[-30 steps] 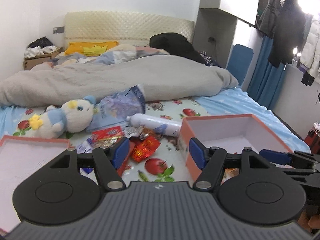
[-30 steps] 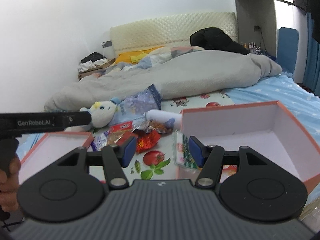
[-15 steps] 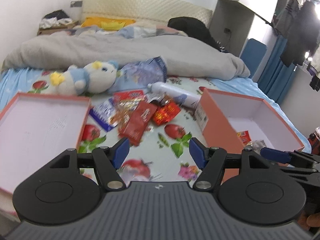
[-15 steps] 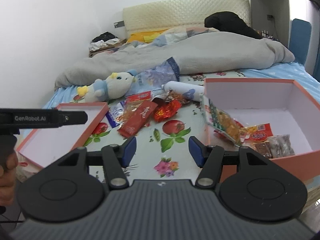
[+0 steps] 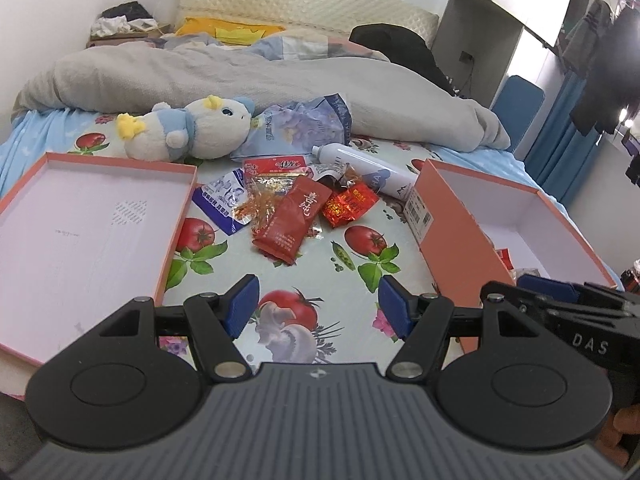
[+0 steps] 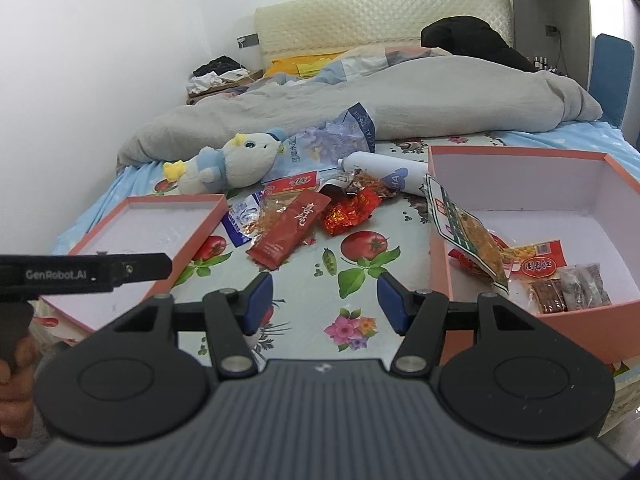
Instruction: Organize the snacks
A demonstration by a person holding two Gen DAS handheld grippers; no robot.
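Left gripper [image 5: 318,306] and right gripper [image 6: 324,300] held half open, nothing gripped. Long dark-red foil snack packet [image 6: 289,229] seen on bed's fruit-print sheet [image 6: 360,280], between shallow orange cardboard lid [image 6: 132,240] and deep orange cardboard box [image 6: 520,184]. Judged light, crinkly, slippery, contents crushable; near sealed end best pinched.

On the bed [image 6: 360,316], a heap of snack packets [image 6: 296,224] lay between the shallow lid [image 6: 152,236] on the left and the deep box [image 6: 568,196] on the right. Behind the heap lay a plush toy [image 6: 236,164] and a bottle [image 6: 384,172]; several packets [image 6: 536,264] sat inside the box.
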